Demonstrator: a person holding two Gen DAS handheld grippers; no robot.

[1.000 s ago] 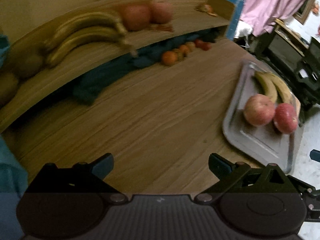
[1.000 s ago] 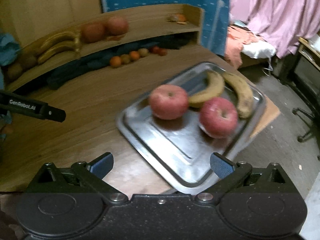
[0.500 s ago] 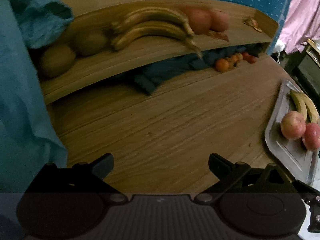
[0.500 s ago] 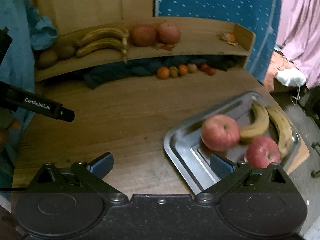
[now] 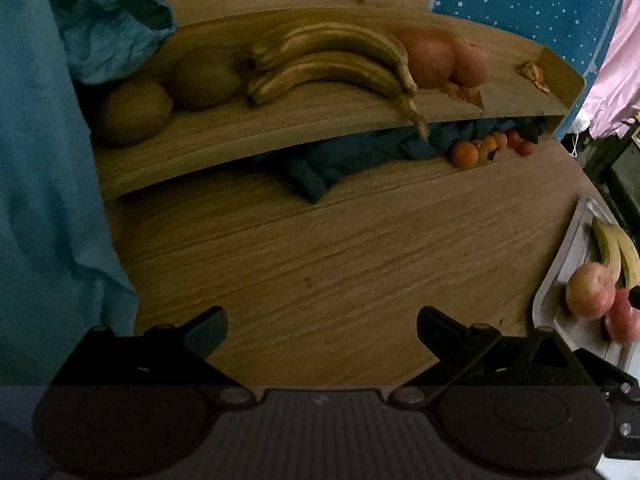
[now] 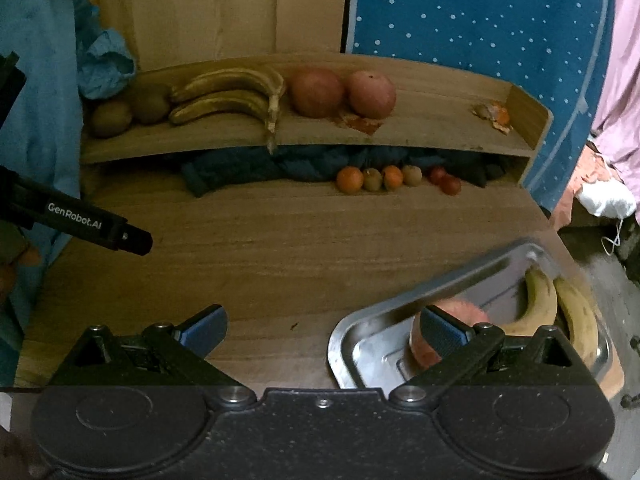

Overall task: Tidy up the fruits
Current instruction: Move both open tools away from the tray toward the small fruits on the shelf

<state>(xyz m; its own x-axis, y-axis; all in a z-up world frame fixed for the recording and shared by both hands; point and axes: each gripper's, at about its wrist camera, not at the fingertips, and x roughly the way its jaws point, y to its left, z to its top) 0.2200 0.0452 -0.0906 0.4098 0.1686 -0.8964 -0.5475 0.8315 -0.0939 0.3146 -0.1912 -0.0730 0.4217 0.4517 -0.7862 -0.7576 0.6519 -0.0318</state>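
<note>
Apple (image 6: 460, 316), blurred, apparently just behind right fingers (image 6: 442, 330).

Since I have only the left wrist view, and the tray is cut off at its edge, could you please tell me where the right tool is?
Observer: The right tool is open and empty. Its right finger stands in front of an apple on the tray.
Operator: Thank you. How do the bananas lie?
Observer: Two bananas lie side by side along the tray's far right rim.
Operator: And the small fruit under the shelf?
Observer: Six small fruits sit in a row on the table, in front of the dark cloth.
</note>
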